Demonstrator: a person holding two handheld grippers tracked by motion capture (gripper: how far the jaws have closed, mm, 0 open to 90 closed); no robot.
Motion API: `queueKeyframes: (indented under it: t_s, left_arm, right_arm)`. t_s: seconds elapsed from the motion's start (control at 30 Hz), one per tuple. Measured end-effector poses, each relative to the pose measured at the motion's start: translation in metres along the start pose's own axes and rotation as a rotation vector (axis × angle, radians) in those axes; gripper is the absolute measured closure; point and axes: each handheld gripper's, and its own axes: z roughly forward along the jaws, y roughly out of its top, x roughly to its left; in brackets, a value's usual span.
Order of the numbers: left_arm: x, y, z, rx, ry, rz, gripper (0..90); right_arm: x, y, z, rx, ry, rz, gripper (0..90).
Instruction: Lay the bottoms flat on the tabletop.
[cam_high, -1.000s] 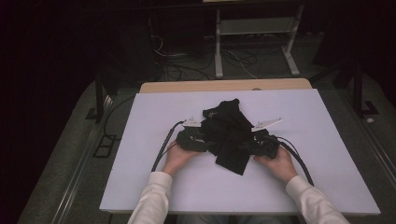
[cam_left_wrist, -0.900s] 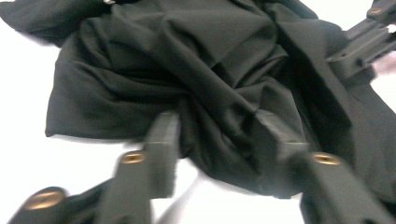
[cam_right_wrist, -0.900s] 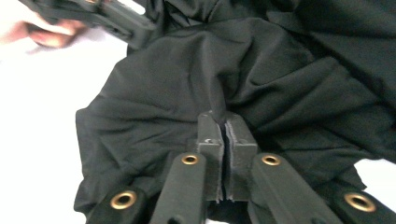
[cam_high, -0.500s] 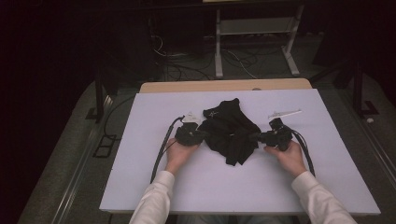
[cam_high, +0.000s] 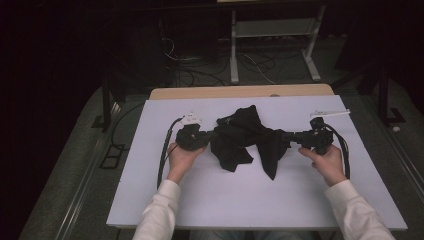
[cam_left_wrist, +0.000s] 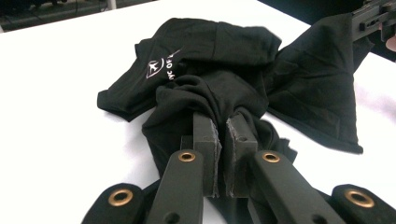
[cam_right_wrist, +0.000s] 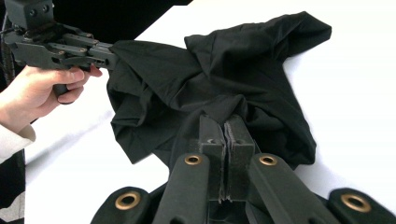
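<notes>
A black T-shirt (cam_high: 247, 135) with a small white print (cam_left_wrist: 163, 64) lies bunched on the white table (cam_high: 240, 200), stretched between both grippers. My left gripper (cam_high: 212, 136) is shut on the shirt's left side; in the left gripper view the jaws pinch a fold of black cloth (cam_left_wrist: 215, 100). At the shirt's right end, my right gripper (cam_high: 289, 137) is shut on the cloth (cam_right_wrist: 224, 105), jaws pressed together. The left gripper (cam_right_wrist: 105, 53) and its hand appear in the right gripper view at upper left. The right gripper (cam_left_wrist: 369, 18) appears at the top right of the left gripper view.
The white table's far edge meets a wooden strip (cam_high: 240, 92). Black cables (cam_high: 164, 150) trail from the left gripper toward the table's left edge. Beyond the table stands a metal frame (cam_high: 272, 45) with floor cables. Bare white surface lies in front of the shirt.
Both grippers have moved apart, the right one well to the right, pulling the shirt wider across the table. Both stayed shut on the cloth.
</notes>
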Motion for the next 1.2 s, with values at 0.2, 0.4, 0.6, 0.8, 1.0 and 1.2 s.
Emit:
queueKeyframes:
  t_s: [0.2, 0.4, 0.6, 0.8, 1.0, 1.2]
  left_arm:
    - [-0.005, 0.000, -0.010, -0.016, -0.016, -0.007, 84.3]
    - [-0.015, -0.005, -0.026, -0.028, -0.031, -0.010, 84.2]
    - [-0.025, -0.009, -0.041, -0.055, -0.058, -0.021, 84.2]
    - [-0.037, -0.018, -0.051, -0.045, -0.081, -0.018, 84.2]
    - [-0.051, -0.029, -0.060, -0.028, -0.110, -0.010, 84.2]
    - [-0.066, -0.040, -0.066, 0.008, -0.143, 0.014, 84.2]
  right_arm:
    - [0.001, -0.001, -0.010, -0.024, 0.026, 0.021, 87.0]
    - [0.009, -0.006, -0.015, -0.023, 0.053, 0.026, 87.0]
    - [0.022, -0.013, -0.023, -0.023, 0.088, 0.020, 86.9]
    - [0.037, -0.027, -0.029, 0.000, 0.127, 0.022, 86.9]
    - [0.051, -0.042, -0.036, 0.035, 0.158, 0.020, 86.8]
    - [0.060, -0.057, -0.041, 0.077, 0.177, 0.030, 86.7]
